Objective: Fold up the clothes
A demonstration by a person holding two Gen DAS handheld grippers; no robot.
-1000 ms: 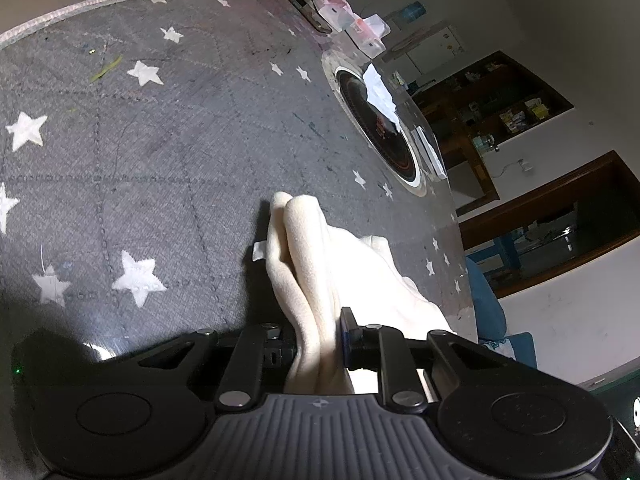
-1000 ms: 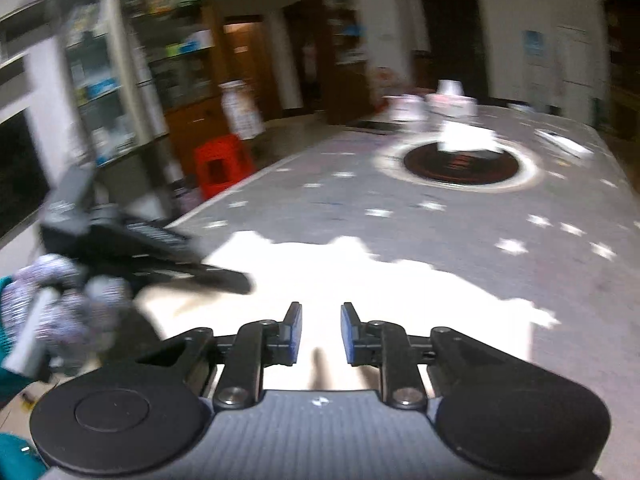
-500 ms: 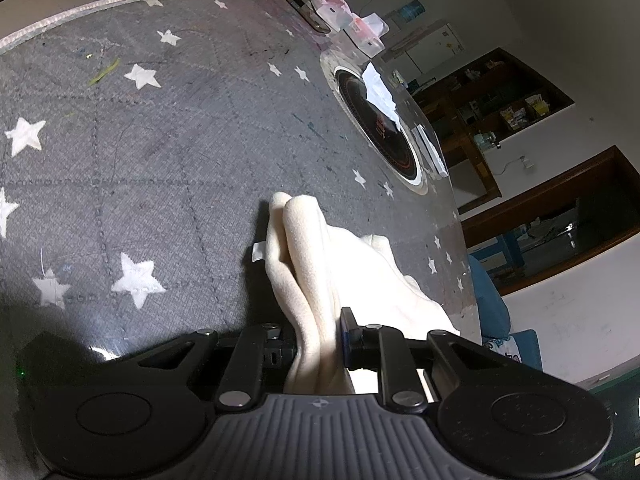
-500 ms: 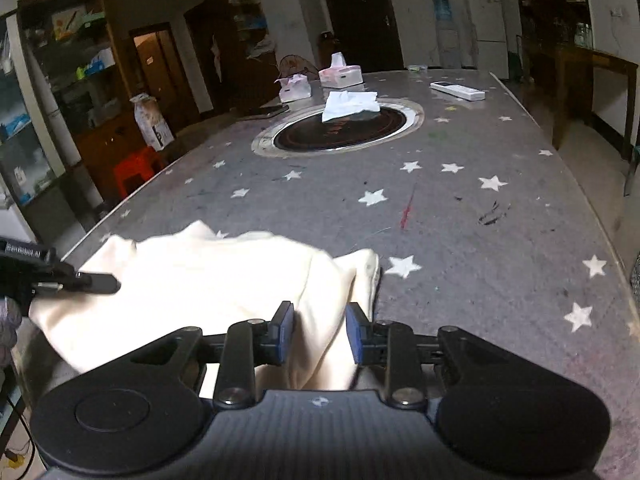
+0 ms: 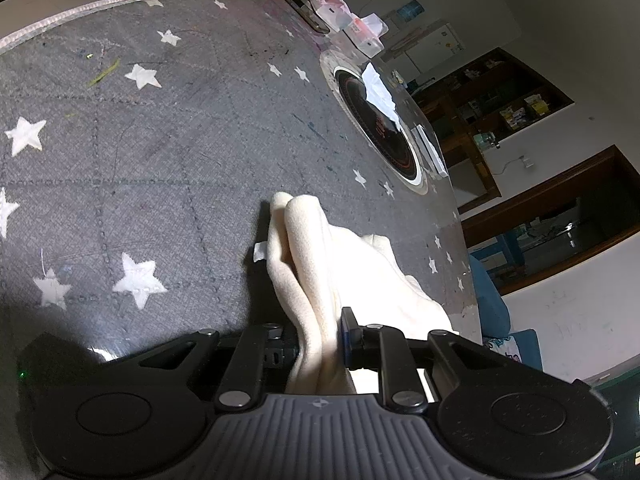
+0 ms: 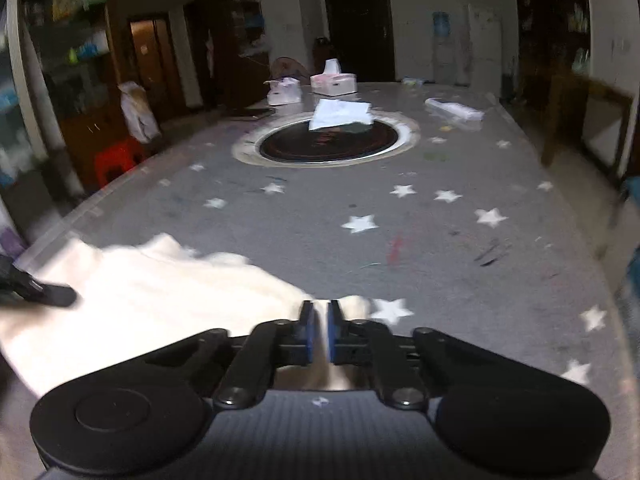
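A cream garment (image 6: pixel 140 300) lies spread over the near left part of the grey star-patterned table (image 6: pixel 460 248). My right gripper (image 6: pixel 320 332) is shut on the garment's right edge, with a thin fold of cloth showing between the blue pads. In the left wrist view, my left gripper (image 5: pixel 320 336) is shut on a bunched fold of the same garment (image 5: pixel 304 240), which runs forward from the jaws and rests on the table (image 5: pixel 160 152). The left gripper's finger (image 6: pixel 48 294) shows at the far left of the right wrist view, on the cloth.
A round black hob (image 6: pixel 328 142) is set into the middle of the table, with a white paper (image 6: pixel 340 114) on it. Tissue boxes (image 6: pixel 334 82) and a white remote (image 6: pixel 454 112) lie beyond. A red stool (image 6: pixel 116 160) stands off the table's left edge.
My right gripper's jaws have narrowed and now pinch the garment's right edge, and its view has swung and blurred. The left gripper still holds its fold in the same place.
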